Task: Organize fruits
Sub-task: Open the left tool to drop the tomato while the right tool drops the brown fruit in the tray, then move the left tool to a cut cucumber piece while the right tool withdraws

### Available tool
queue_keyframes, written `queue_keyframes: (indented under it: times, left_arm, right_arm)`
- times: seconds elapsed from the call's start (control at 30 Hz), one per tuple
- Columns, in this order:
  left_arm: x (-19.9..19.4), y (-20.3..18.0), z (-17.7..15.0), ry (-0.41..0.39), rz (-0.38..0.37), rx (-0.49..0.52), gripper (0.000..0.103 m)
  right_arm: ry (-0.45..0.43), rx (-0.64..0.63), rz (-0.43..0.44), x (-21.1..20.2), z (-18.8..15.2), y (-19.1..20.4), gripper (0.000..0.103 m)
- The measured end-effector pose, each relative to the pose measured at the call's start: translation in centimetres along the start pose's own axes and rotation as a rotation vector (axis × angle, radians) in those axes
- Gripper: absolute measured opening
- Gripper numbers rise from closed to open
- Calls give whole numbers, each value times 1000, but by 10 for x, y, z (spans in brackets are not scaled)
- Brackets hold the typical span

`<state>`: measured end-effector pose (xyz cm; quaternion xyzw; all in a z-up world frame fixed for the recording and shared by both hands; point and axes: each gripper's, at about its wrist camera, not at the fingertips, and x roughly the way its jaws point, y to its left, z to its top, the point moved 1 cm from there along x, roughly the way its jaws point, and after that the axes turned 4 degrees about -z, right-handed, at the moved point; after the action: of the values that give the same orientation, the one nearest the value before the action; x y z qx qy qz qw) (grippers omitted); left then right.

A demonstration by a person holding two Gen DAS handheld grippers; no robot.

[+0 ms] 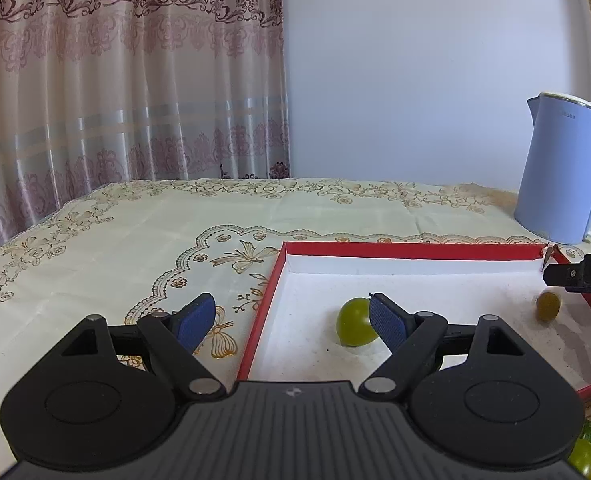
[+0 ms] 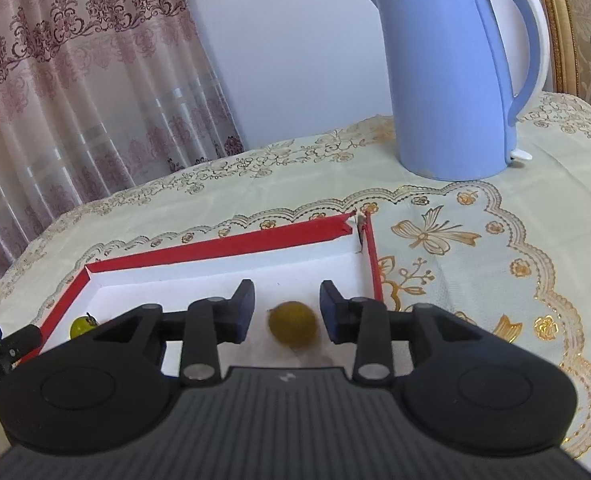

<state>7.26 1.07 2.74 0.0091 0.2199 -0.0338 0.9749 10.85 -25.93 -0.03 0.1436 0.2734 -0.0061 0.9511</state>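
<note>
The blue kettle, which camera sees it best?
The right wrist view: the blue kettle stands whole there, with lid, handle and base clear. The left wrist view shows it small at the right edge, its handle cut off.

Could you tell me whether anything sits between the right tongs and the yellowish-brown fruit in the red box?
Nothing visible does: the round yellowish-brown fruit lies between the open right tongs, pads apart from it.
</note>
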Motion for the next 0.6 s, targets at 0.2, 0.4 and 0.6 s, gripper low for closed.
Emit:
queue_keyframes:
  times: [0.2, 0.4, 0.6]
  left_arm:
    - [0, -5, 0, -20, 17, 17, 84]
    - [-45, -10, 1, -37, -29, 9, 84]
    - [-86, -24, -36, -21, -39, 108, 84]
  right_arm:
    - [-17, 20, -4, -5, 1, -3, 34]
    - [-28, 49, 16, -10, 1, -7, 43]
    - [-54, 69, 17, -15, 0, -10, 43]
